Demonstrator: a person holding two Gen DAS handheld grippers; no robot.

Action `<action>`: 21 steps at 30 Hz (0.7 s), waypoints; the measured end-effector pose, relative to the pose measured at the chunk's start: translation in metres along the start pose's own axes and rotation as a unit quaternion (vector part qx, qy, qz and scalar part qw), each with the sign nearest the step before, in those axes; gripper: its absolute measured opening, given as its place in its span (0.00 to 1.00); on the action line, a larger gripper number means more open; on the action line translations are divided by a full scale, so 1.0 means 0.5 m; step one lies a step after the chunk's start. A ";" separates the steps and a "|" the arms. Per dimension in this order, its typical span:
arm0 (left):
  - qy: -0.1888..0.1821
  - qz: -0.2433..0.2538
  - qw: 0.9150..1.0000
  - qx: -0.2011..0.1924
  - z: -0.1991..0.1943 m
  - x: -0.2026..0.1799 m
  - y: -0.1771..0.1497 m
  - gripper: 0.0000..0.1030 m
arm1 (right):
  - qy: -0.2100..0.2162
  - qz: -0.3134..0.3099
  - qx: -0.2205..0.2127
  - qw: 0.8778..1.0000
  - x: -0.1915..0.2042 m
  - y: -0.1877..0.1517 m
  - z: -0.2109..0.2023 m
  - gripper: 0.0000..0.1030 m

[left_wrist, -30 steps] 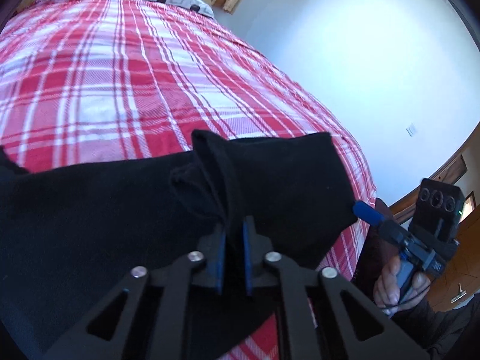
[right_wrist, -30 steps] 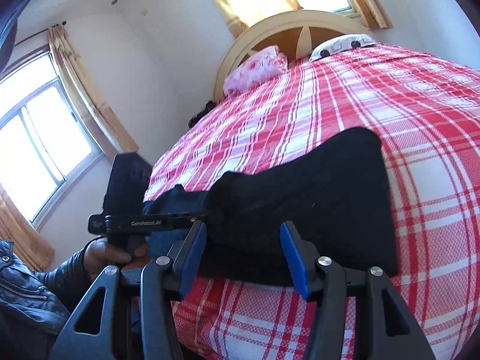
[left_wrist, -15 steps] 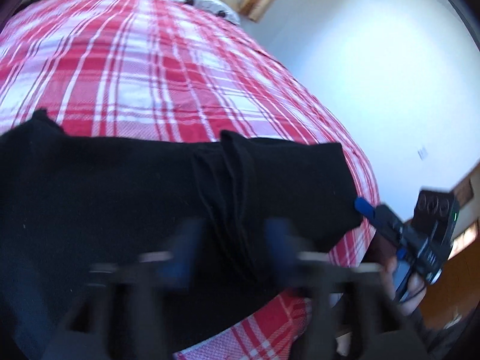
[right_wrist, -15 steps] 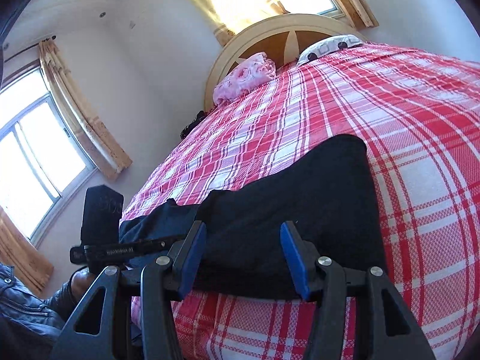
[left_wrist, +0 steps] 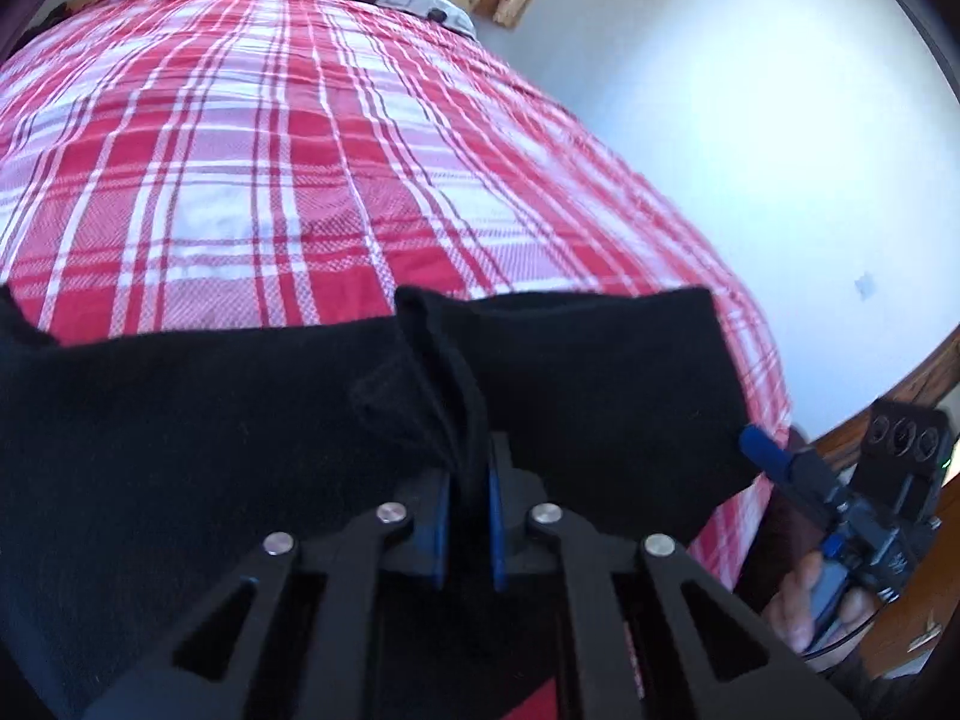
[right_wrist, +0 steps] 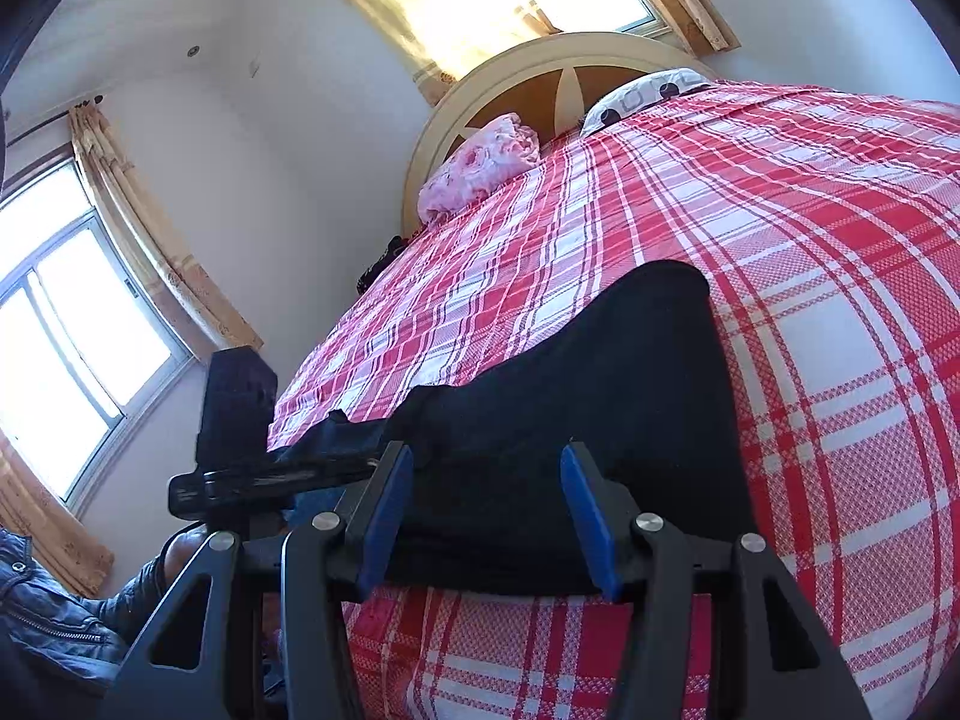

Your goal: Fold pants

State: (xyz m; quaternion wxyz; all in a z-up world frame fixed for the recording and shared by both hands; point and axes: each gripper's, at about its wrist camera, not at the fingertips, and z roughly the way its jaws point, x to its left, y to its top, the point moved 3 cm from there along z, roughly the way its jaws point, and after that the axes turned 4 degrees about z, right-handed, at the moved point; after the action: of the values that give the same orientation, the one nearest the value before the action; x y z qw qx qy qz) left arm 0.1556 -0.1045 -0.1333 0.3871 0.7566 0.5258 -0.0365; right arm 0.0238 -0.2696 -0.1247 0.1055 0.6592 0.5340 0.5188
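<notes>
Two windows with tan curtains light a white-walled bedroom, where a red-and-white plaid bedspread covers a bed with a cream arched headboard. At its head lie a pink floral pillow and a white pillow with dark dots. The black pants lie spread across the near end of the bed, up to its edge. The left gripper is clamped tight on a raised ridge of the pants' cloth, blue pads pressed to the fold. The right gripper stands about half open at the pants' near edge, the cloth behind its fingers and not pinched. A dark jacket sleeve shows beside the bed
</notes>
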 end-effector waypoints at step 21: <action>0.065 0.036 0.997 -0.037 -0.089 0.026 -0.054 0.68 | -0.045 -0.033 0.065 0.996 0.006 -0.025 0.052 0.52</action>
State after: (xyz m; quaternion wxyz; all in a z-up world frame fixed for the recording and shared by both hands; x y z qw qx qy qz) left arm 0.1234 -0.0629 -0.1230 0.3809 0.7609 0.5232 0.0462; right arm 0.0368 -0.2512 -0.1429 0.1033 0.6693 0.5825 0.4495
